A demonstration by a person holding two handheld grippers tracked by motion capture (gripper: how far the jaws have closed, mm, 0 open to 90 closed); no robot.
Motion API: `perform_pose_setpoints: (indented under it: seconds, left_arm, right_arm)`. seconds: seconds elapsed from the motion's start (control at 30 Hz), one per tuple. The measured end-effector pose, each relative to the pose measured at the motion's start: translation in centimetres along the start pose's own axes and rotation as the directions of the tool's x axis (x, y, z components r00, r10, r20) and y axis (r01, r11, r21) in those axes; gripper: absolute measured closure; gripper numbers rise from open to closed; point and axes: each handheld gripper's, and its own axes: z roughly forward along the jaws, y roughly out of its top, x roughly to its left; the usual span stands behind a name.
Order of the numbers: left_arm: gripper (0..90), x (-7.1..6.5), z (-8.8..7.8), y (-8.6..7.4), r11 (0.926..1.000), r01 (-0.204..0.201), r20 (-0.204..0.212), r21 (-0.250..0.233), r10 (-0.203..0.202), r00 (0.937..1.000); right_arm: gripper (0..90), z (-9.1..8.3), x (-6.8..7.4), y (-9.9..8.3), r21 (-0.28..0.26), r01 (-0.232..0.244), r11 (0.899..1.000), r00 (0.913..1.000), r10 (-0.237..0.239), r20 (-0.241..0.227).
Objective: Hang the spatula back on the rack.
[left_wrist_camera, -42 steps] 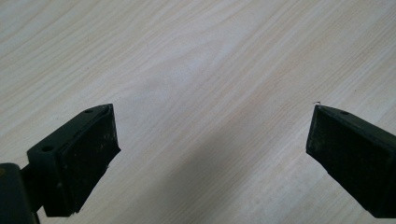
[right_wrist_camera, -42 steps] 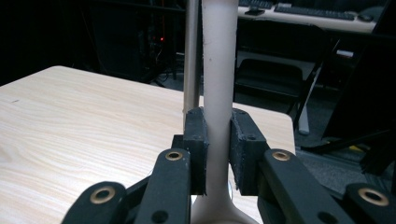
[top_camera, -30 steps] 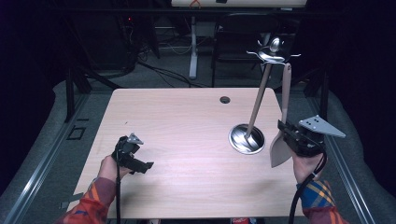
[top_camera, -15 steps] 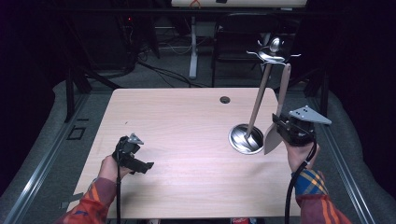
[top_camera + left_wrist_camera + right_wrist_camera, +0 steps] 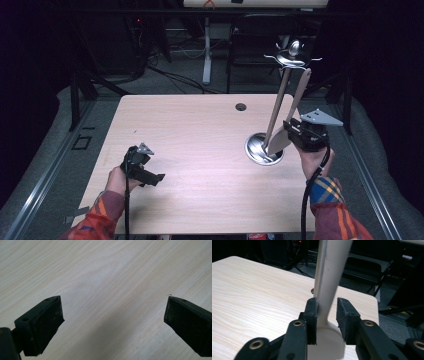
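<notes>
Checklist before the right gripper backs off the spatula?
1. Right gripper jaws have just been opening, spatula between them: ok.
2. Both pads off the spatula: not ok, one pad touches it.
3. Spatula's top caught on rack hook: cannot tell.
4. Rack base flat on table: ok.
5. Left gripper open, nothing between its jaws, away from rack: ok.
</notes>
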Motion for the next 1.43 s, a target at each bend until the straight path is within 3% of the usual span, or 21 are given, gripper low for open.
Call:
perform_pose_setpoints:
  seconds: [0.43, 0.57, 0.6, 0.63, 0.67, 0.7, 0.8, 0.87, 0.9, 0.93, 0.97, 1.07, 1.1, 1.23, 1.27, 1.3, 1.33, 1.37, 1.43]
  left_arm:
    - [1.9, 0.0, 0.0, 0.0, 1.0, -0.001, -0.002, 0.0, 0.001, 1.0]
    - [1.8, 0.1, 0.0, -0.1, 1.0, -0.002, 0.001, -0.002, 0.002, 1.0]
    - [1.7, 0.1, 0.0, -0.1, 1.0, -0.001, 0.001, -0.002, 0.001, 1.0]
    - [1.7, 0.1, 0.0, -0.1, 1.0, -0.001, 0.001, -0.002, 0.001, 1.0]
    - [1.6, 0.1, -0.1, 0.0, 1.0, -0.003, 0.009, 0.003, 0.003, 0.9999]
    - [1.5, 0.1, -0.1, 0.0, 1.0, -0.003, 0.009, 0.003, 0.003, 0.9999]
    - [1.4, 0.0, -0.1, 0.0, 1.0, -0.005, 0.007, 0.005, 0.005, 1.0]
    - [1.2, 0.1, -0.1, 0.0, 1.0, -0.006, 0.006, 0.007, 0.006, 1.0]
    - [1.1, 0.1, -0.1, 0.0, 1.0, -0.006, 0.006, 0.007, 0.006, 1.0]
    - [1.0, 0.1, -0.1, 0.0, 0.9999, -0.007, 0.006, 0.008, 0.007, 1.0]
    - [1.0, 0.1, -0.1, 0.0, 1.0, -0.006, 0.008, 0.006, 0.006, 0.9999]
    - [0.7, 0.1, 0.0, 0.0, 1.0, -0.006, 0.005, 0.007, 0.006, 1.0]
    - [0.4, 0.1, -0.1, 0.0, 0.9999, -0.007, 0.007, 0.007, 0.007, 1.0]
    - [0.0, 0.1, 0.1, -0.1, 0.9999, -0.004, 0.013, 0.01, 0.003, 0.9999]
    - [0.0, 0.2, 0.3, -0.1, 0.9999, 0.001, 0.022, 0.015, -0.001, 0.9998]
    - [0.0, 0.2, 0.3, -0.1, 0.9999, 0.001, 0.022, 0.015, -0.001, 0.9998]
    - [0.0, 0.3, 0.4, -0.2, 0.9998, -0.001, 0.02, 0.019, 0.0, 0.9998]
    - [0.0, 0.3, 0.5, -0.2, 0.9997, 0.001, 0.02, 0.023, -0.002, 0.9998]
    - [0.0, 0.4, 0.8, -0.3, 0.9994, 0.005, 0.027, 0.033, -0.006, 0.9996]
  right_arm:
    - [66.5, 0.0, 0.0, -0.1, 0.059, 0.019, 0.998, 0.9994, -0.017, -0.03]
    - [55.1, -0.1, 0.0, -0.5, 0.106, 0.015, 0.994, 0.9984, -0.009, -0.055]
    - [45.7, -0.2, 0.0, -0.9, 0.15, 0.009, 0.989, 0.9971, 0.002, -0.076]
    - [45.7, -0.2, 0.0, -0.9, 0.15, 0.009, 0.989, 0.9971, 0.002, -0.076]
    - [35.4, -0.4, 0.0, -1.3, 0.206, 0.019, 0.978, 0.9948, 0.002, -0.102]
    - [35.4, -0.4, 0.0, -1.3, 0.206, 0.019, 0.978, 0.9948, 0.002, -0.102]
    - [20.0, -0.4, 0.4, -2.2, 0.277, 0.024, 0.961, 0.991, 0.014, -0.133]
    - [14.4, -0.5, 1.1, -3.3, 0.332, 0.044, 0.942, 0.9866, 0.011, -0.163]
    - [14.4, -0.5, 1.1, -3.3, 0.332, 0.044, 0.942, 0.9866, 0.011, -0.163]
    - [10.8, -0.6, 1.7, -4.2, 0.371, 0.066, 0.926, 0.9831, 0.003, -0.183]
    - [10.8, -0.6, 1.7, -4.2, 0.371, 0.066, 0.926, 0.9831, 0.003, -0.183]
    - [3.0, -0.4, 2.6, -5.7, 0.442, 0.105, 0.891, 0.979, -0.014, -0.203]
    - [0.1, -0.4, 2.9, -6.6, 0.477, 0.119, 0.871, 0.9762, -0.015, -0.216]
    - [0.0, -0.5, 3.2, -7.5, 0.503, 0.136, 0.854, 0.973, -0.02, -0.23]
    - [0.0, -0.5, 3.3, -7.9, 0.516, 0.145, 0.844, 0.9731, -0.027, -0.229]
    - [0.0, -0.5, 3.3, -7.9, 0.516, 0.145, 0.844, 0.9731, -0.027, -0.229]
    - [0.2, -0.5, 3.3, -8.3, 0.53, 0.151, 0.835, 0.9728, -0.031, -0.23]
    - [0.2, -0.5, 3.3, -8.3, 0.53, 0.151, 0.835, 0.9728, -0.031, -0.23]
    - [0.2, -0.4, 3.2, -8.6, 0.551, 0.152, 0.821, 0.9729, -0.026, -0.23]
